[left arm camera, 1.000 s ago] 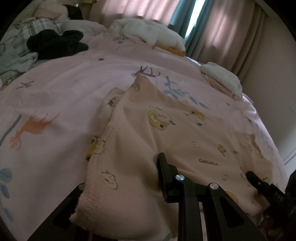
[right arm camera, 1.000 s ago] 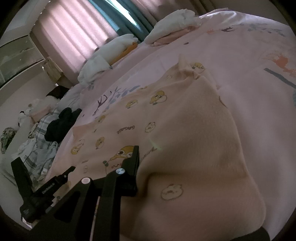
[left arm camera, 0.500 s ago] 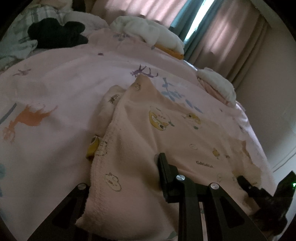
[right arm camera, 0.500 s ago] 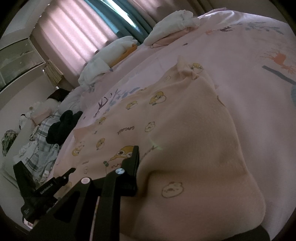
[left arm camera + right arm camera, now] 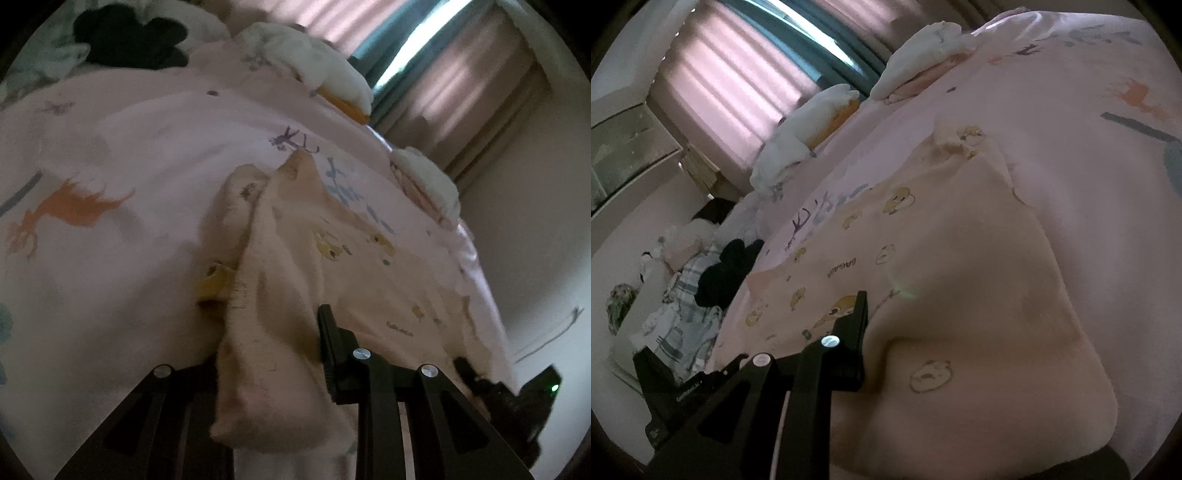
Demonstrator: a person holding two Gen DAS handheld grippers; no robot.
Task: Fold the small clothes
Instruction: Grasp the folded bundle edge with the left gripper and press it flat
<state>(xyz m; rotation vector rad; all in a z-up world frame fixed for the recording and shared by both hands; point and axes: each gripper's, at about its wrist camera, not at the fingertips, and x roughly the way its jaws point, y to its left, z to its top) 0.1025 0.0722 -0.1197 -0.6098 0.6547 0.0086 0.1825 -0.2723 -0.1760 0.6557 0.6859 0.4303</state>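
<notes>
Both tongs, left tongs (image 5: pixel 273 354) and right tongs (image 5: pixel 960 369), are clamped on the near edge of the peach garment (image 5: pixel 369 266), spread on the bed (image 5: pixel 129 155). Mid-fold; next, carry that edge evenly across.

One cream printed garment (image 5: pixel 354 266) lay on the bed (image 5: pixel 147 155), the only one spread out there. Beyond the garment, toward the curtains (image 5: pixel 472 85), sat two folded stacks of clothes (image 5: pixel 317 62) (image 5: pixel 424 177). To the far left of the garment lay one black item (image 5: pixel 129 37) on a plaid heap. Two grippers were counted, left (image 5: pixel 273 354) and right (image 5: pixel 923 369), both at the garment's near edge. One window gap showed between the curtains.
</notes>
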